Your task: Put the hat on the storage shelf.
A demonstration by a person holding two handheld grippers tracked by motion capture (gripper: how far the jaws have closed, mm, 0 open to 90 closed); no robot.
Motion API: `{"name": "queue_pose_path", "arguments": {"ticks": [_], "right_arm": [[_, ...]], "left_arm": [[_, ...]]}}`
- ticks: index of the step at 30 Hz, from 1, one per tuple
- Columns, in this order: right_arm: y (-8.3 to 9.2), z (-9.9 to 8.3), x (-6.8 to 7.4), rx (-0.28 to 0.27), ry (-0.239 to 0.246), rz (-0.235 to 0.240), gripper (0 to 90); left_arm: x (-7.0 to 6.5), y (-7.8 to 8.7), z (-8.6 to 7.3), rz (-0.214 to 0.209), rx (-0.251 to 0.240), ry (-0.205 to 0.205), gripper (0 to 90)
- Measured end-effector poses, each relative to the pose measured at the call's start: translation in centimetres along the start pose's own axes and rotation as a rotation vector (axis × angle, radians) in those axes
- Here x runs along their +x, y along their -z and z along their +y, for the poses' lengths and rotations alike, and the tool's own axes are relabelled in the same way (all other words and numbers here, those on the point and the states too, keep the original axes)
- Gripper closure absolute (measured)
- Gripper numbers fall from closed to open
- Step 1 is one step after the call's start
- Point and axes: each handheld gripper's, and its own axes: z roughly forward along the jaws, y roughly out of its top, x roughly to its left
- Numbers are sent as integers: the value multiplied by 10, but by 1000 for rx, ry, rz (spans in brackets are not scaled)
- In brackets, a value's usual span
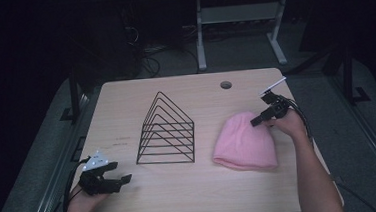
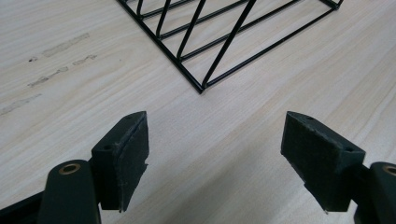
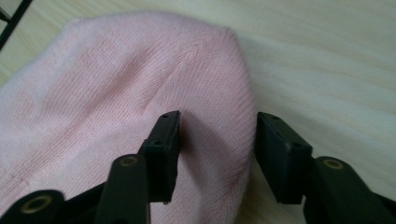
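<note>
A pink knitted beanie (image 1: pixel 243 142) lies flat on the right half of the wooden table (image 1: pixel 207 195). My right gripper (image 1: pixel 255 122) is down at its far right edge, held by a hand. In the right gripper view the beanie (image 3: pixel 116 93) has its rounded crown edge between the half-spread jaws of the right gripper (image 3: pixel 217 135). One pad (image 3: pixel 166 140) rests on the knit and the other pad (image 3: pixel 280 149) stands beside the hat's edge over bare wood. My left gripper (image 1: pixel 123 179) rests near the front left corner, and the left gripper (image 2: pixel 215 140) is open over bare wood.
A black wire file rack (image 1: pixel 165 132) with triangular dividers stands in the middle of the table, and its near corner (image 2: pixel 201 88) lies just ahead of the left jaws. A round cable hole (image 1: pixel 226 85) sits at the back. Table legs and cables lie on the floor beyond.
</note>
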Motion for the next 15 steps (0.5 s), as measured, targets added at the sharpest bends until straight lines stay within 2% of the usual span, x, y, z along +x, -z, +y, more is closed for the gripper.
{"name": "queue_pose_path", "arguments": {"ticks": [4,5,6,7,12,13,15], "right_arm": [[-8,-3,2,-19,2,68,670],[-8,-3,2,-19,2,68,670],[-9,-5,3,-39,-7,89,707],[-11,-8,2,-63,-11,118,763],[-6,-9,6,-73,1,135,796],[-2,-8,11,-82,24,137,798],[2,-7,14,-101,38,144,798]], "left_arm": [[4,-1,1,4,1,9,234],[6,-1,1,5,-7,15,234],[7,-1,2,2,-20,32,234],[8,-2,2,0,-20,30,234],[10,-4,2,-7,-3,17,234],[10,-5,2,-8,-4,22,233],[12,-5,2,-13,-5,27,233]]}}
